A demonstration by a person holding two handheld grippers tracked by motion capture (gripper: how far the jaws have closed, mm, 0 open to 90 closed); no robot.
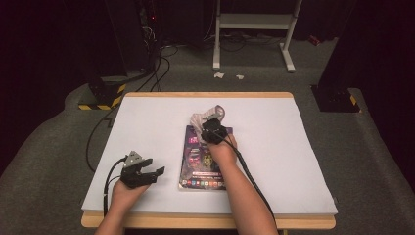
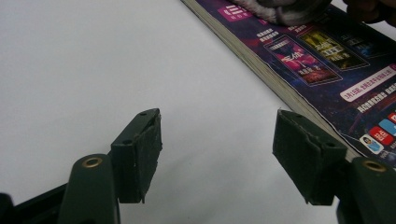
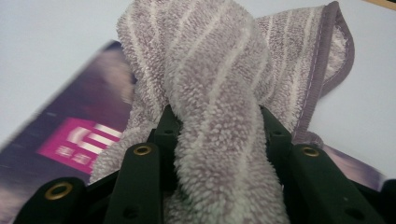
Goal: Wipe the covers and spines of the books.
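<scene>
- High view: one purple glossy magazine (image 1: 203, 161) lies flat on the white rectangular table (image 1: 274, 161), its long axis running from the near edge toward the far edge, its title end far from the person.
- One striped grey-lilac terry towel (image 1: 208, 116) is bunched at the magazine's far end, partly on the cover and partly on the table beyond it.
- Two grippers: the right gripper (image 1: 211, 128) is over the magazine's far end, at the towel, pointing away from the person; the left gripper (image 1: 155, 174) sits just left of the magazine's near end, pointing right toward it.
- Left gripper view: the left gripper (image 2: 217, 156) has its jaws spread with only bare table between them; the magazine edge (image 2: 261, 70) runs diagonally on the right, close to the right jaw, and the towel (image 2: 280, 9) lies at the cover's far end.
- Right gripper view: the right gripper (image 3: 215, 140) pinches one thick fold of the towel (image 3: 210, 93), which fans out beyond the jaws over the magazine (image 3: 79, 140).
</scene>
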